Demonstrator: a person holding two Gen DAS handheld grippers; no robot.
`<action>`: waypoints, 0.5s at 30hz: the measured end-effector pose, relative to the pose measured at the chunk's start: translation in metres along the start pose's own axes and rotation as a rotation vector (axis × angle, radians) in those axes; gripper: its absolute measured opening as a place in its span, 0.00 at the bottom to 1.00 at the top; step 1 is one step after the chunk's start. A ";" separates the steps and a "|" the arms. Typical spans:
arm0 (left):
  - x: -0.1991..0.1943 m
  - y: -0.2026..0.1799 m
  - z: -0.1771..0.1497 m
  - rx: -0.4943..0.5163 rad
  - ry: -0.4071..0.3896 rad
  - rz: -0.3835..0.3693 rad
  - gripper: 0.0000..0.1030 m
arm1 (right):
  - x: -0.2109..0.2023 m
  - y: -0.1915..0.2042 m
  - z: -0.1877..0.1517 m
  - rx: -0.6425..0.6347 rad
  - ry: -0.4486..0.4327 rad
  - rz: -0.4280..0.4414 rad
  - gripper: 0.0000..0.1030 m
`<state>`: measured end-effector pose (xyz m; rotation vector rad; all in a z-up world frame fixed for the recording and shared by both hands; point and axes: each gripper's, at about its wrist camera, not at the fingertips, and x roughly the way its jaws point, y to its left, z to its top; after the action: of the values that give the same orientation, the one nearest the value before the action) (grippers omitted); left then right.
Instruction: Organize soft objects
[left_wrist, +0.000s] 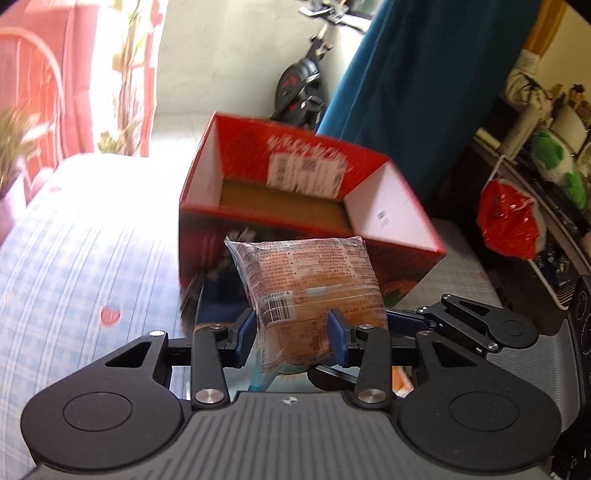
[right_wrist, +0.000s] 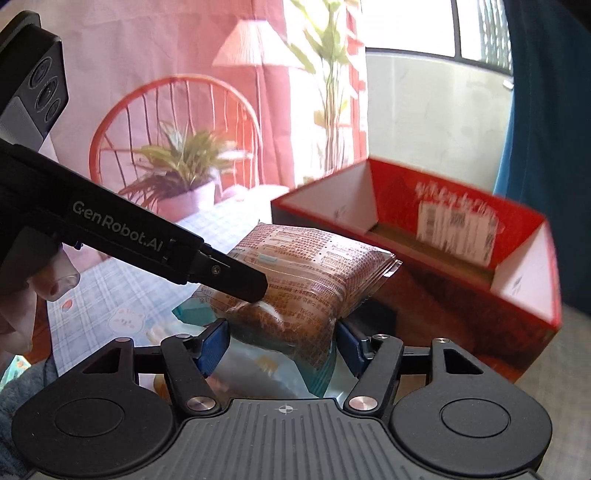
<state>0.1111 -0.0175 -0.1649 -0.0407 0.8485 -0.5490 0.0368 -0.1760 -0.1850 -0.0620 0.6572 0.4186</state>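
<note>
Two grippers are on one packet here, and we go left to right. Far left in the left wrist view lies the tablecloth (left_wrist: 85, 236), pale blue checks with a small red motif on it. Next comes the left gripper (left_wrist: 291, 332), its blue pads clamped on the lower part of the packet (left_wrist: 314, 280), so we hold it clear of the cloth. On the packet we read a barcode and rows of small dark print on clear wrap over something brown; the characters are too fine to make out. Behind it stands the box (left_wrist: 391, 206), red outside, white inside the flaps, open at the top, with a white shipping label and blurred white characters on its inner far wall. Right of the box hangs a red bag (left_wrist: 506, 221) against the shelves.

From the right wrist view, the left tool crosses in from the left, and on its black arm we read "GenRobot.AI". A fingertip (right_wrist: 61, 284) shows beneath it. The right gripper (right_wrist: 282, 343) has its pads on either side of the packet's near end; we cannot tell whether they press on it. More wrapped items lie under it on the cloth. The box sits just right of the packet, tilted and blurred.
</note>
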 end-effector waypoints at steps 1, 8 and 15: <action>-0.002 -0.003 0.005 0.015 -0.013 -0.006 0.43 | -0.005 -0.003 0.005 -0.001 -0.017 -0.009 0.58; 0.012 -0.033 0.055 0.094 -0.068 -0.077 0.43 | -0.022 -0.042 0.043 0.009 -0.085 -0.096 0.58; 0.093 -0.042 0.108 0.050 0.002 -0.121 0.45 | 0.010 -0.108 0.068 0.025 -0.017 -0.174 0.57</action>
<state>0.2195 -0.1177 -0.1475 -0.0458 0.8380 -0.6838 0.1259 -0.2584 -0.1453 -0.0912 0.6348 0.2426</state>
